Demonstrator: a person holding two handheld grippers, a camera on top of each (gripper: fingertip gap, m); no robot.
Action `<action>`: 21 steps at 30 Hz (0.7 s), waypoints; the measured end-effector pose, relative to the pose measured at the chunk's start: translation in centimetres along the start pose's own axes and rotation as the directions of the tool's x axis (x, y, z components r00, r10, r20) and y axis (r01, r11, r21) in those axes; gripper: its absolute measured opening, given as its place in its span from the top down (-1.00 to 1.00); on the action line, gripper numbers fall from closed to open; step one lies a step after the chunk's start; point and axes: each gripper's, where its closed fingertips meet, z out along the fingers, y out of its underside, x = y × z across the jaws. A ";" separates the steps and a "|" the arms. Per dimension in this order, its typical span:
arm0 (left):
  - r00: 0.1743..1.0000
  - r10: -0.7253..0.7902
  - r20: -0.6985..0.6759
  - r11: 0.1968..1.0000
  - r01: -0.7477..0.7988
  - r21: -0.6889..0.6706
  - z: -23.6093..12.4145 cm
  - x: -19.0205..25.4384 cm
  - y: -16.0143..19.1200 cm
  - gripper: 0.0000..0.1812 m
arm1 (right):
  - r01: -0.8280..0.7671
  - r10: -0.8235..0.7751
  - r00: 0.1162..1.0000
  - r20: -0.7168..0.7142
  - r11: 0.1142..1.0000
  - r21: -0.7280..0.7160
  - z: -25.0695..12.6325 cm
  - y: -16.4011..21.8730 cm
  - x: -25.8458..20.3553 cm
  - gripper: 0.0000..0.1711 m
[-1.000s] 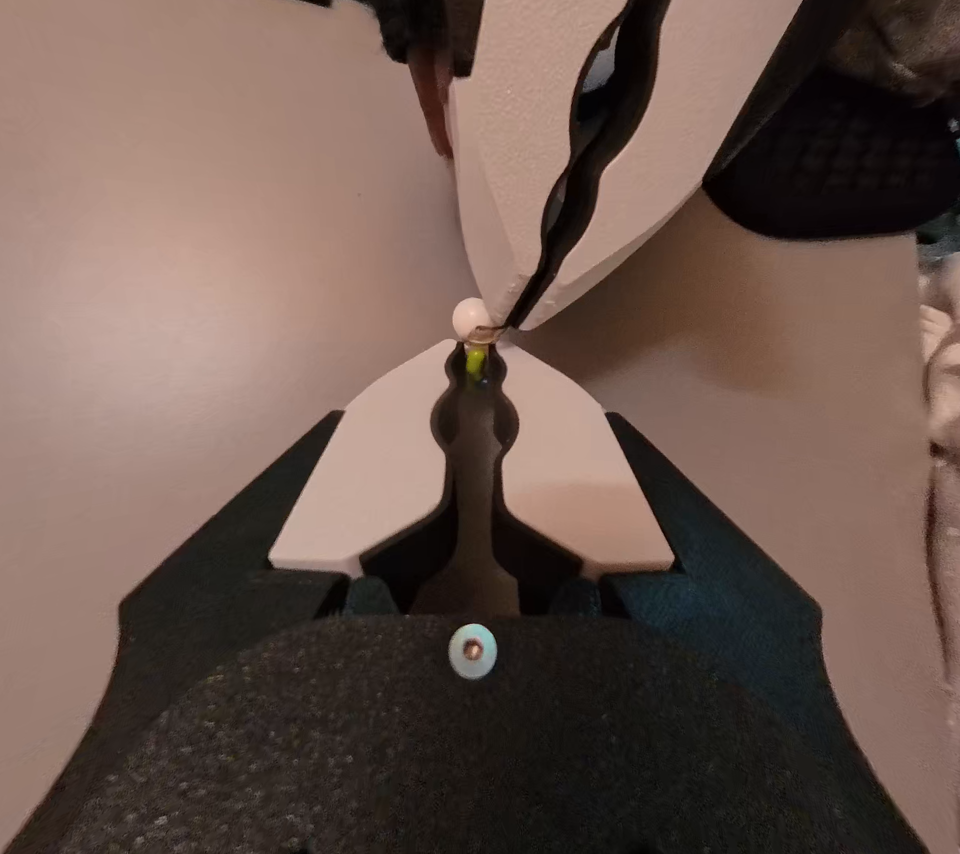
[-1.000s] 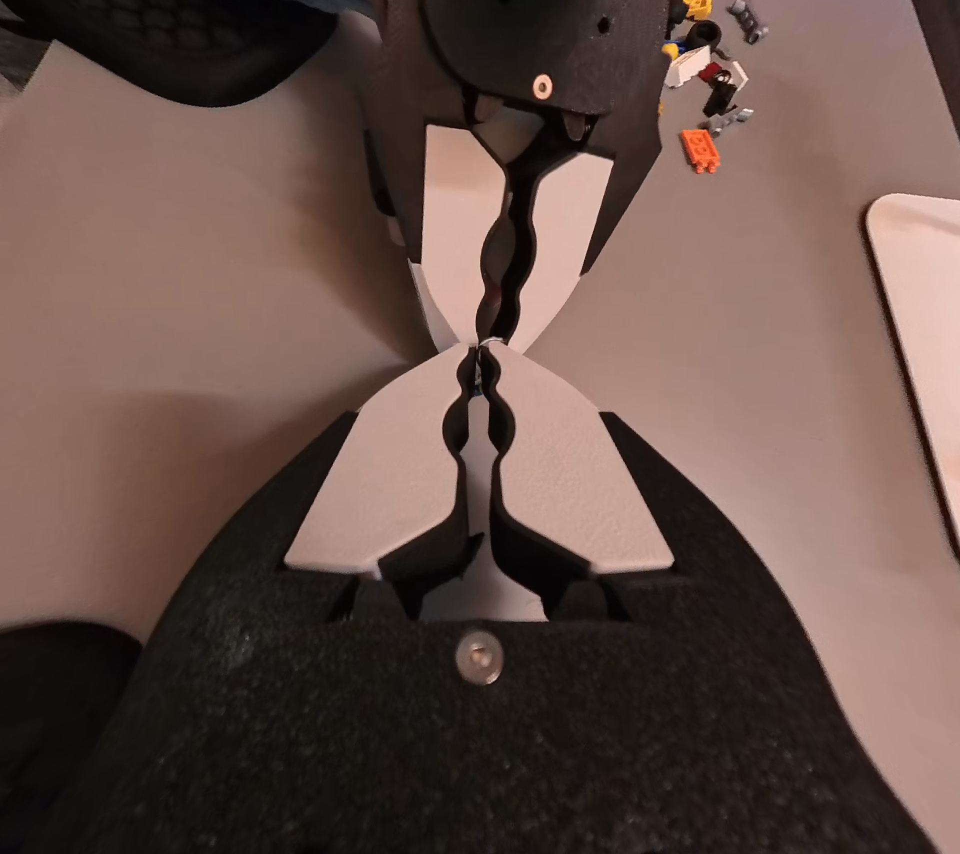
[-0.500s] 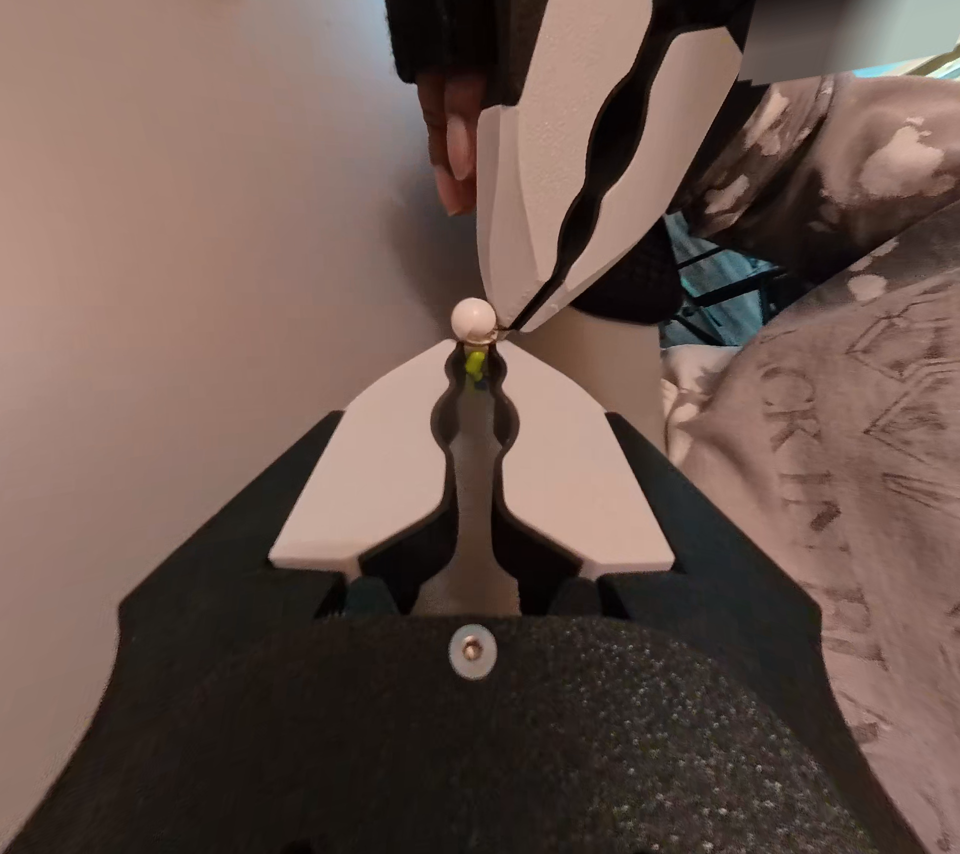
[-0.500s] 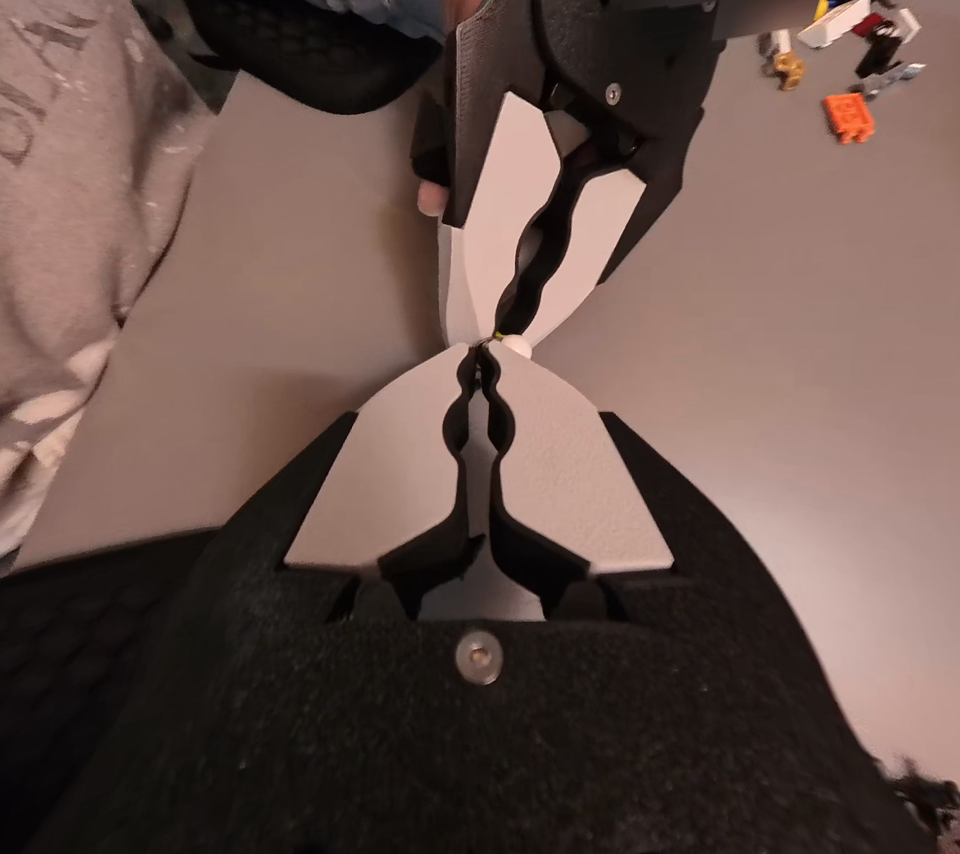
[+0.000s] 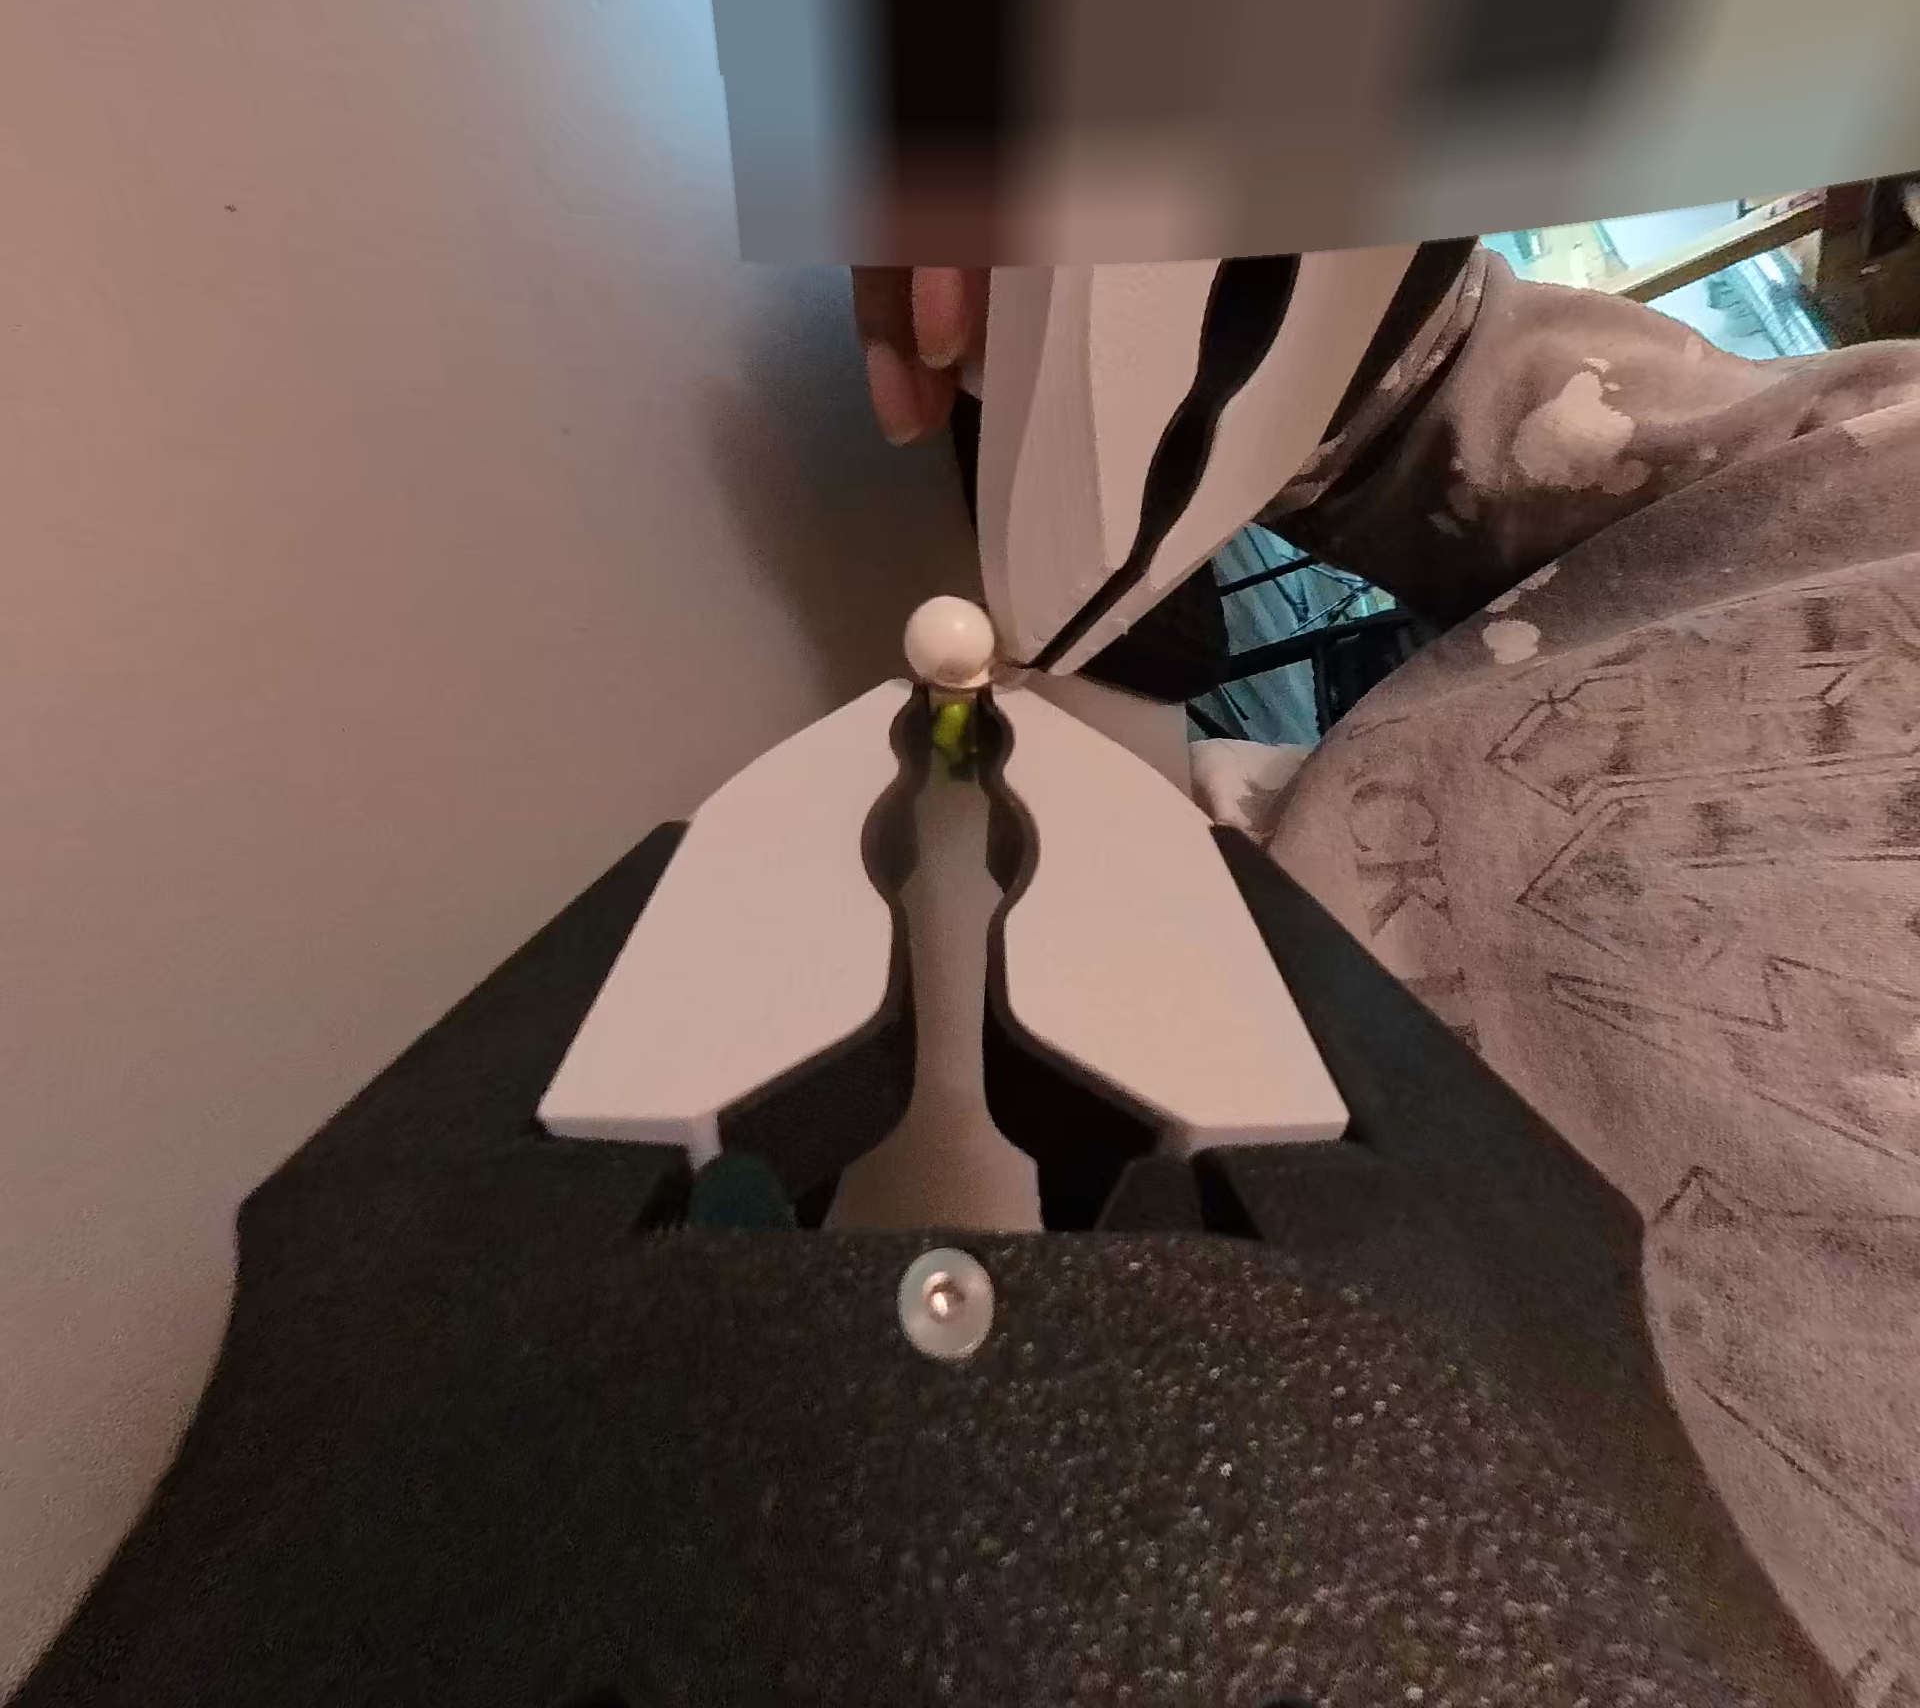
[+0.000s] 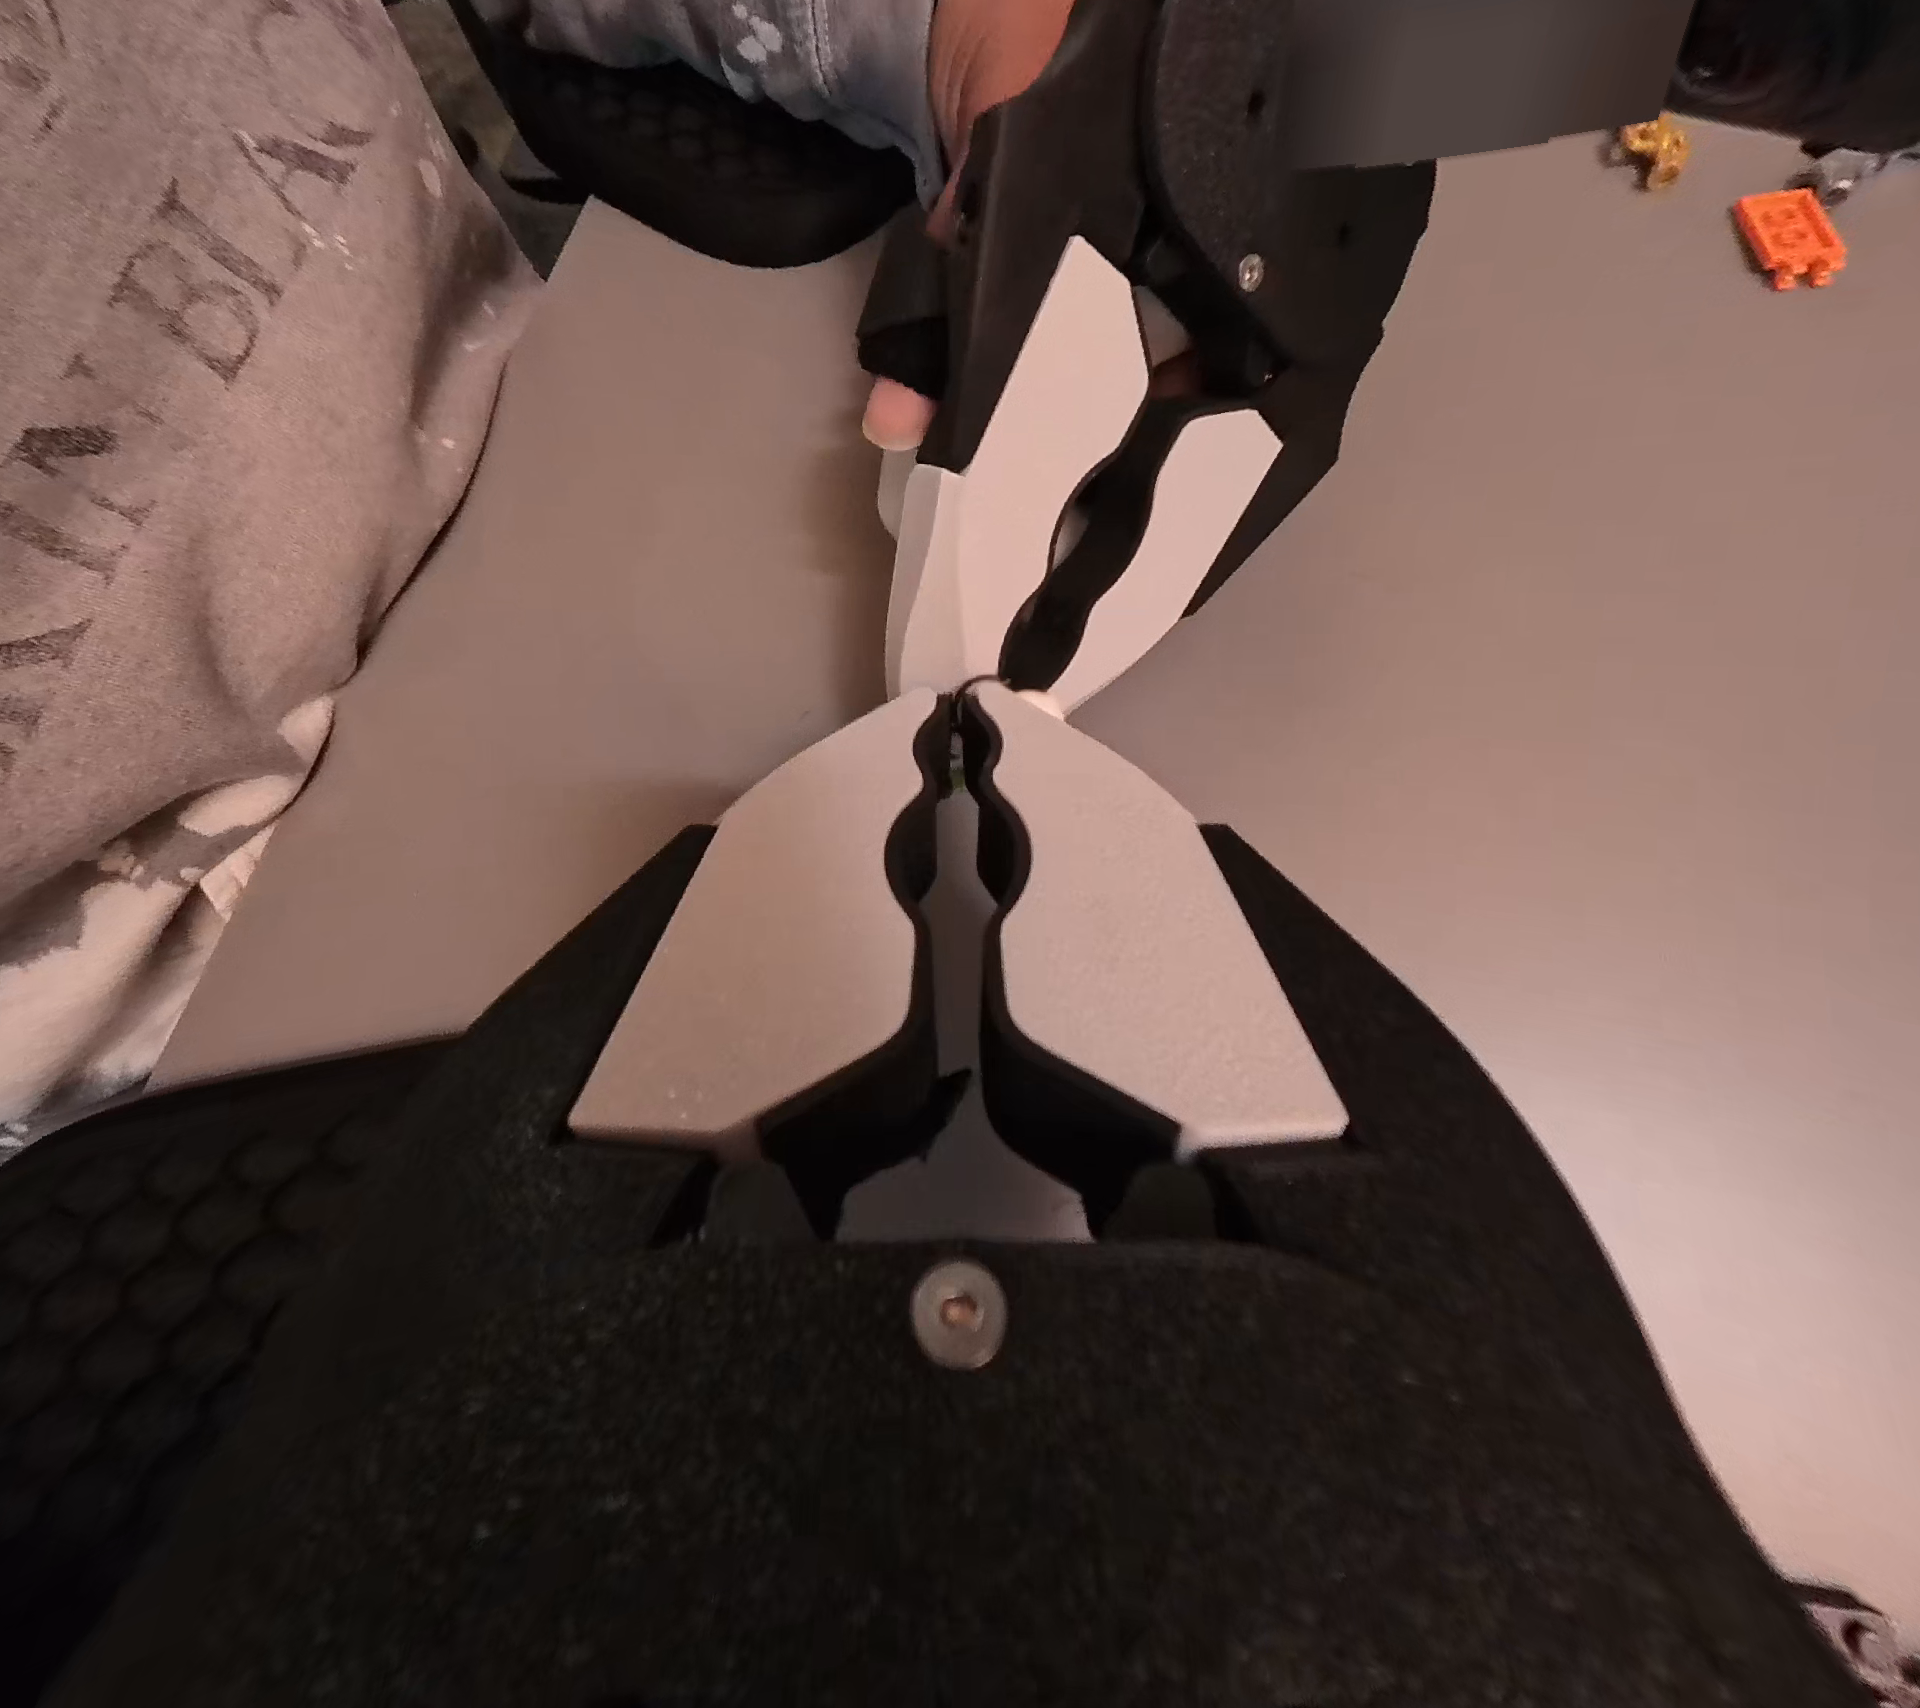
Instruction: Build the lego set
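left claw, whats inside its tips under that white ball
Between the left claw tips sits a small lime-green piece, directly under the white ball. Its lower end is hidden in the dark gap. The right claw tips meet the ball's base.

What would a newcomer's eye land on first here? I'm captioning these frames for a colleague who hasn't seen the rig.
Probably the two grippers meeting tip to tip above the grey table: the left gripper is shut on a small lime-green piece topped by a white ball, and the right gripper pinches in from the side. Next, the orange plate among loose parts at the right wrist view's upper right.
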 end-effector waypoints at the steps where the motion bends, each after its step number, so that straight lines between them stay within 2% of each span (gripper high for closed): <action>1: 1.000 -0.003 0.002 1.000 0.003 0.001 0.0 -0.1 0.0 0.92 | 0.001 -0.001 1.000 -0.001 1.000 -0.010 0.0 0.1 0.1 0.98; 21: 0.996 -0.066 -0.054 0.997 0.068 0.036 -0.5 0.0 -0.4 0.92 | 0.046 -0.047 0.999 -0.003 0.989 -0.140 0.0 -0.3 0.7 0.97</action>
